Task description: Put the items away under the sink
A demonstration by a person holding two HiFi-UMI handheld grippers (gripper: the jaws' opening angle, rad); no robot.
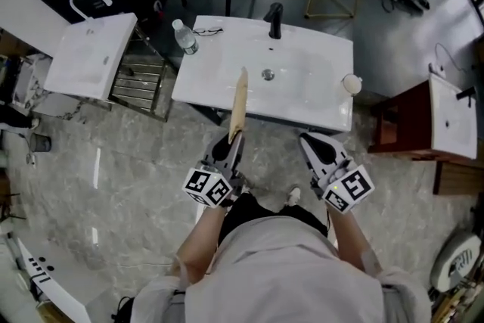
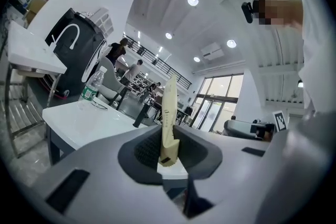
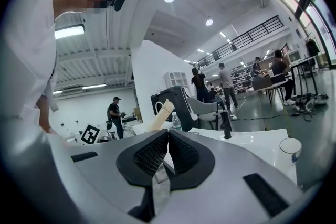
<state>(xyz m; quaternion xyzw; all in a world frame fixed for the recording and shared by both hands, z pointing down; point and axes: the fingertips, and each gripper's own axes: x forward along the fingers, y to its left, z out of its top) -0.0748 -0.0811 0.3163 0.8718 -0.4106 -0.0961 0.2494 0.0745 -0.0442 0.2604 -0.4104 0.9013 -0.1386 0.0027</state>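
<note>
Now left gripper (image 1: 234, 140) jaws clamp beige stick (image 1: 240, 98), tip over sink (image 1: 321, 76) front edge; right gripper (image 1: 305, 140) jaws closed, empty.

Head view: high overhead, looking steeply down on the white sink (image 1: 318, 87) at frame centre. Left and right gripper views: low, level, close behind their own jaws, facing across it. All three share the black tap (image 1: 275, 19) and beige stick (image 1: 239, 106).

— How do we hold our left gripper (image 1: 234, 141)?
— Level, forearm forward; jaws clamped on a beige stick (image 1: 240, 98).
— And our right gripper (image 1: 308, 141)?
— Level beside it; jaws pressed together.
</note>
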